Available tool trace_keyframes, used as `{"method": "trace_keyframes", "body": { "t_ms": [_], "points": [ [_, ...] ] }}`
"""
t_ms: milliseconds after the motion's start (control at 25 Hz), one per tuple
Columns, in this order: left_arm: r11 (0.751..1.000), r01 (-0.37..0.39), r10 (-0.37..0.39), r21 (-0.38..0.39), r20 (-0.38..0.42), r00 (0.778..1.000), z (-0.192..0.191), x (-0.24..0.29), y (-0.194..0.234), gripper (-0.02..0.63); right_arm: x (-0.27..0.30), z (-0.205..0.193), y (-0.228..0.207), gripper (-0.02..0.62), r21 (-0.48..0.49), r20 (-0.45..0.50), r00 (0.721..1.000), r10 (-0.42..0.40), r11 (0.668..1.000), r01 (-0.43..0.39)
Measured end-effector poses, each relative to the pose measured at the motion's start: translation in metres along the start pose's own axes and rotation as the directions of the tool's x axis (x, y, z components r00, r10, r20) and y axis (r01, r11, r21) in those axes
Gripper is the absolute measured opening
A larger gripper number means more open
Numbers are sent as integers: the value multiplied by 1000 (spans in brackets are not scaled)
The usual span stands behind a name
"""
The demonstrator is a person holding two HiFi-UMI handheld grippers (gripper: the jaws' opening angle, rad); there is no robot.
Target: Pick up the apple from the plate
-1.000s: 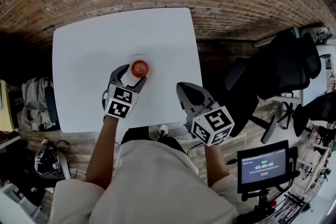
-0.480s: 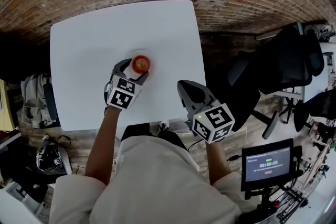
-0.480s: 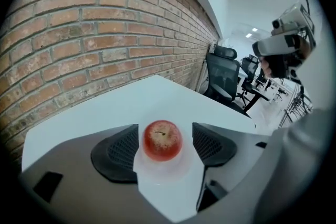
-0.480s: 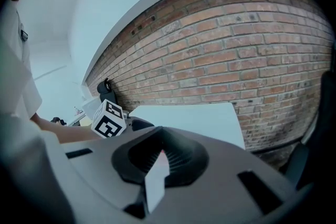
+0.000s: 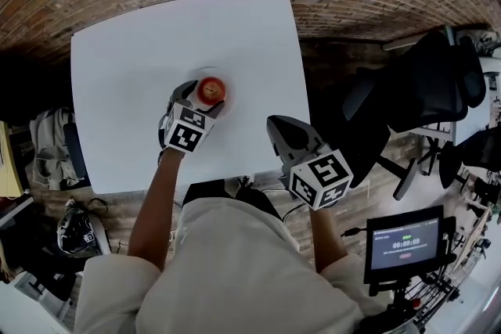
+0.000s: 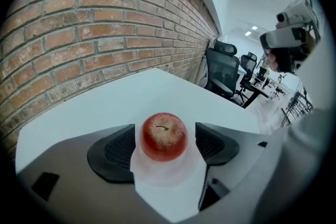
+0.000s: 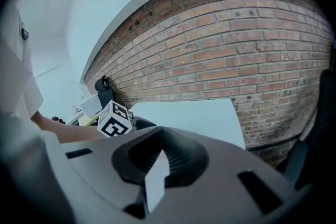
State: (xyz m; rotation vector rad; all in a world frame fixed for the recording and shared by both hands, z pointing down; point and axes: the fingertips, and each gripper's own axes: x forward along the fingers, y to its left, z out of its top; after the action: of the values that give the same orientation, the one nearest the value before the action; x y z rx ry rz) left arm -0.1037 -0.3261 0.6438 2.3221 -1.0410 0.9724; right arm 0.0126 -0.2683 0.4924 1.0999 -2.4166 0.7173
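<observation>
Apple [image 6: 164, 134], red, on plate [image 6: 169, 178]: between the released jaws of left gripper [image 6: 165, 140], which have just been opening; pads clear of it. Right gripper [image 7: 157, 157]: clenched, empty, well apart.

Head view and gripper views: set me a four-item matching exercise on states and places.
1 apple; 2 left tongs; 3 right tongs; 4 chair
A shut, empty; B black, right of the table; C red, on a plate; D open
Pairs: 1-C; 2-D; 3-A; 4-B.
Left tongs have just been opening, apple between them, untouched.
</observation>
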Motion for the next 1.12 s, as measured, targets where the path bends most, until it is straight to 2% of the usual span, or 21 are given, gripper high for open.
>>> {"method": "trace_keyframes", "body": {
  "t_ms": [160,320,800,1120],
  "points": [
    [1000,1,-1,12,-15,1000,-2,6,1,361,2,-2,-3,3,9,-7,1000,-7,1000,7],
    [998,7,-4,64,-42,999,-4,13,-2,396,4,-1,-5,3,15,-10,1000,-11,1000,11],
    [990,4,10,144,-98,995,-17,29,-3,399,6,-4,-11,3,28,-17,1000,-24,999,25],
    [987,9,9,160,-116,993,-21,34,-3,399,6,-5,-10,3,28,-20,1000,-19,999,19]
  ]
}}
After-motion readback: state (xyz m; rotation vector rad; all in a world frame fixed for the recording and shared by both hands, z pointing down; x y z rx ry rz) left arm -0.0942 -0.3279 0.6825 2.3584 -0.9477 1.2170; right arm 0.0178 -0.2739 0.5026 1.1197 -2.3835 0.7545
